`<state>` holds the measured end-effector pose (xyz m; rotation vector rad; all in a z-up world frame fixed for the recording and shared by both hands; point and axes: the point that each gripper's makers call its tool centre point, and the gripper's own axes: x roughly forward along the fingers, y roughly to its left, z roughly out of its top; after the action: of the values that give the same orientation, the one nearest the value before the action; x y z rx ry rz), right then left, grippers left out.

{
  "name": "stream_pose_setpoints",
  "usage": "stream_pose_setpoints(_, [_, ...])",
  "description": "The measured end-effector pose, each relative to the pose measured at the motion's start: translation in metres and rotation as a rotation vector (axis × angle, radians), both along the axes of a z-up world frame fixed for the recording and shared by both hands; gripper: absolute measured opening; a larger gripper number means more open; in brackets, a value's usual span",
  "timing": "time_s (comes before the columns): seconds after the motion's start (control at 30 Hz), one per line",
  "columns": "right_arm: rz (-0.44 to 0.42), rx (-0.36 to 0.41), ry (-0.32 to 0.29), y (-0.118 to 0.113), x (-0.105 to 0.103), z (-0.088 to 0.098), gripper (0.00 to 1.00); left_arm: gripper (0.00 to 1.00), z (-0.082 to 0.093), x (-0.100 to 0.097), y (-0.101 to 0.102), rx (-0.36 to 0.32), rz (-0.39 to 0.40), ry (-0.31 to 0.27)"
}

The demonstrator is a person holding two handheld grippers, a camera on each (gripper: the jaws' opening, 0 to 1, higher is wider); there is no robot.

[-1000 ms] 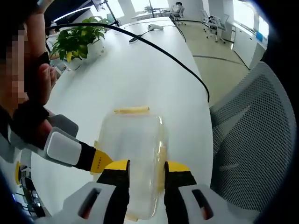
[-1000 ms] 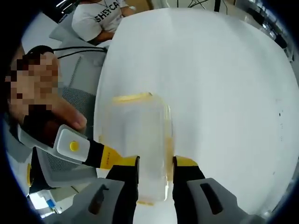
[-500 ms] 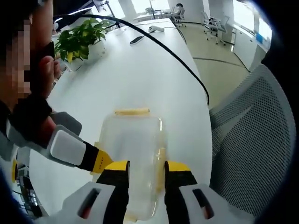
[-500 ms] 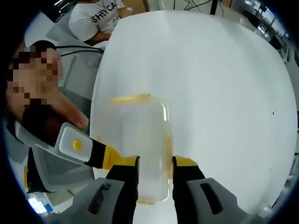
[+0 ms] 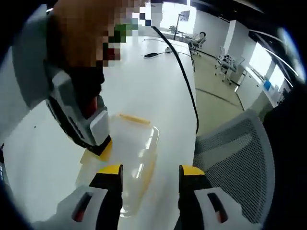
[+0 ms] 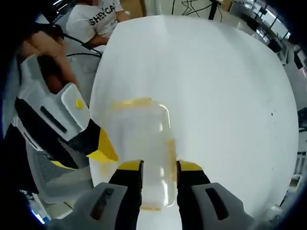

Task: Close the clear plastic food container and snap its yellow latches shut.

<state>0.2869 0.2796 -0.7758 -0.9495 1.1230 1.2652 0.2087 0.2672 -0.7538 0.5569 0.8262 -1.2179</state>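
Note:
The clear plastic container point(image 5: 136, 143) lies on the white table with its lid on. Yellow latches show at its far end point(image 5: 134, 119) and along its sides. My left gripper point(image 5: 149, 170) hovers at the container's near right corner, jaws wide apart and holding nothing. In the right gripper view the container point(image 6: 141, 139) runs away from me, with its far latch point(image 6: 132, 102) and right side latch point(image 6: 170, 151) visible. My right gripper point(image 6: 159, 165) rests over the lid's near end, jaws a little apart. The left gripper point(image 6: 103, 151) touches the container's left side.
A grey mesh chair point(image 5: 230, 158) stands by the table's edge. A black cable point(image 5: 184, 72) runs across the table point(image 5: 139, 81). A person in a white shirt point(image 6: 93, 17) sits at the far side. A hand holding the right gripper point(image 5: 101, 146) looms close at upper left.
My left gripper's jaws have spread wider and its view has swung, with the right gripper now looming much closer in it. The right gripper stays over the lid with the same narrow gap.

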Motion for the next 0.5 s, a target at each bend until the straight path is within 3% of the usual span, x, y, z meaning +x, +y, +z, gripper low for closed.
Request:
stream_pose_setpoints(0.17, [-0.121, 0.122, -0.081, 0.004, 0.008, 0.010, 0.30, 0.49, 0.001, 0.005, 0.007, -0.002, -0.008, 0.014])
stream_pose_setpoints(0.23, [-0.119, 0.157, -0.088, 0.003, 0.007, 0.014, 0.35, 0.51, 0.003, 0.007, 0.009, 0.002, -0.025, 0.001])
stream_pose_setpoints(0.4, [-0.130, 0.206, -0.062, -0.010, 0.000, 0.018, 0.44, 0.55, -0.001, 0.016, 0.016, 0.030, -0.041, -0.005])
stream_pose_setpoints(0.5, [-0.111, 0.212, -0.041, -0.017, -0.004, 0.013, 0.50, 0.63, -0.006, 0.022, 0.020, 0.043, -0.027, -0.008])
